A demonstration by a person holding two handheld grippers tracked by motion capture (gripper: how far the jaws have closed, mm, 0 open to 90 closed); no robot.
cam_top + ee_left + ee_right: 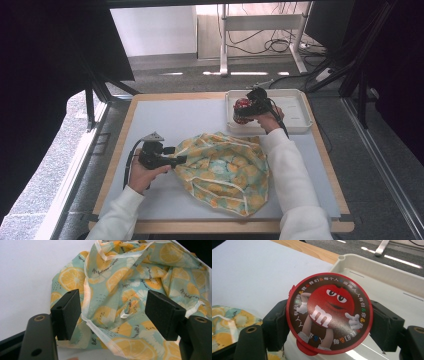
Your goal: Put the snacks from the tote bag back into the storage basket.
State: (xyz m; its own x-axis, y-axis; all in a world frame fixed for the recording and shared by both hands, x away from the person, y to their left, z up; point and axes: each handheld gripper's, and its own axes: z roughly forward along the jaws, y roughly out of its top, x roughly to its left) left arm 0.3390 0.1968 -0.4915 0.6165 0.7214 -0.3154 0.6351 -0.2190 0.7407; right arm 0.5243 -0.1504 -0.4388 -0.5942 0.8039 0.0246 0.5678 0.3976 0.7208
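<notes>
One cloth bag [225, 170], printed with orange slices on pale green, lies crumpled on the table [165, 117], toward the near edge, roughly mid-width. One round candy tub [242, 110] with a red lid is up in the right gripper [248, 111], over the left end of the white tray [295, 120]. One tray, set in the far right corner of the table. One grey mat covers most of the wooden tabletop.

Two grippers. Left gripper [180, 159] sits at the bag's left edge, near the left side of the table; in the left gripper view its jaws stand apart with the bag's [130, 297] cloth and white trim lying between them, pads not pressing on it. Right gripper is clamped on the tub: in the right gripper view the lid [329, 313], with a red cartoon candy figure and a ring of small print, sits between both pads, gripped on its sides. Tray [387, 275] wall just behind it, a corner of the bag [227, 322] at lower left.

White sleeves on both forearms. The right forearm crosses the bag's right edge, covering part of it. Beyond the table: grey floor, a desk frame, loose cables.
</notes>
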